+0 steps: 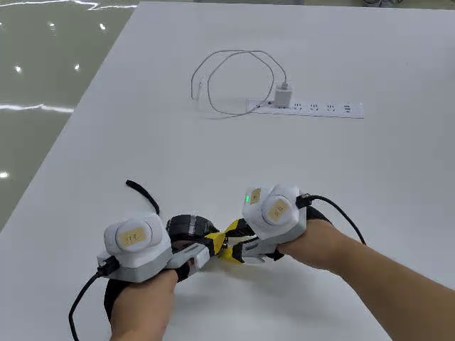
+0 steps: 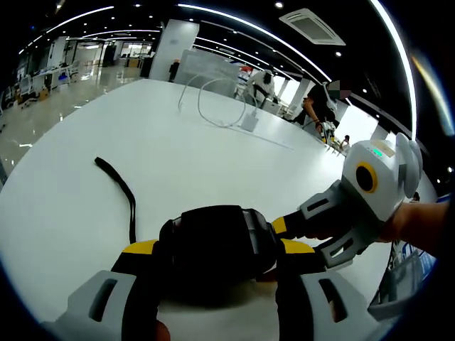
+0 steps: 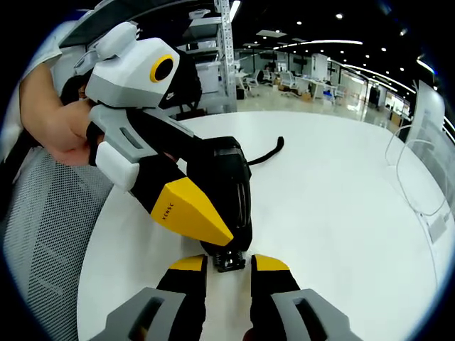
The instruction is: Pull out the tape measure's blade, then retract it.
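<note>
Where the tape measure [image 2: 213, 234] is sitting: it is lying on the white table [image 1: 213, 156], near the front edge and between the two grippers.
Hook [image 3: 229, 257]: it is sitting right at the mouth of the black case, with no blade showing beyond it.
Left gripper [image 2: 217, 257]: its jaws are spreading wide and clamping the case on both sides.
Right gripper [image 3: 229, 273]: its jaws are closing to a narrow gap and pinching the hook between the yellow tips.
Left hand [image 1: 142, 298]: it is reaching in from the bottom, with the gripper pointing right.
Right hand [image 1: 313, 245]: it is coming in from the lower right on a slanting forearm, with the gripper pointing left, tip to tip with the other.
Strap [image 1: 142, 192]: it is trailing from the case across the table, away to the left.
Edges: the table's left edge is running diagonally, bordering a glossy floor [image 1: 43, 85].
Open room: bare table is stretching ahead and to the right.
Power strip [image 1: 313, 108]: it is lying well apart at the far side, carrying a charger [image 1: 283, 94] and a looping white cable [image 1: 234, 78].
</note>
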Demonstrator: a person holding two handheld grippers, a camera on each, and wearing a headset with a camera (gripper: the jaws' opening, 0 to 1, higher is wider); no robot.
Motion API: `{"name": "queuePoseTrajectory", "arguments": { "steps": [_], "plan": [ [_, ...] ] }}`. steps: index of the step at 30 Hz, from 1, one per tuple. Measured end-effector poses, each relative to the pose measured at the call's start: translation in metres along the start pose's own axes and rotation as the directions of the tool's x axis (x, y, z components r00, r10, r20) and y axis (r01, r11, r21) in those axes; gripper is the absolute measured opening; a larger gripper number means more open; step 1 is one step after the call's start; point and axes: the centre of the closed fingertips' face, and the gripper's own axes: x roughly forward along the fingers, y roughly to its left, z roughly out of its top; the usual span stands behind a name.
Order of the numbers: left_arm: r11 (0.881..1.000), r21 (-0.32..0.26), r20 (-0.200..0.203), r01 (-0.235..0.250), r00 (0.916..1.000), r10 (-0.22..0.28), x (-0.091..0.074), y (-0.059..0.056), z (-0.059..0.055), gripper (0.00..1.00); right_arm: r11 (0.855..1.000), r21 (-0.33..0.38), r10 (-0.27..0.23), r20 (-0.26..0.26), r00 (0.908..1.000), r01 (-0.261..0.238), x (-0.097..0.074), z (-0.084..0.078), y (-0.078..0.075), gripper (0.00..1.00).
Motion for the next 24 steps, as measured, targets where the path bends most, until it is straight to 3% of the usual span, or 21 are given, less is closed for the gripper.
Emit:
{"name": "queuePoseTrajectory", "arguments": {
  "steps": [24],
  "plan": [
    [0.999,0.030,0.020,0.015,0.9997,-0.015,-0.003,-0.002,0.004,0.69,0.997,0.080,-0.023,0.054,0.9983,0.019,-0.011,0.002,0.001,0.31]
  ]
}}
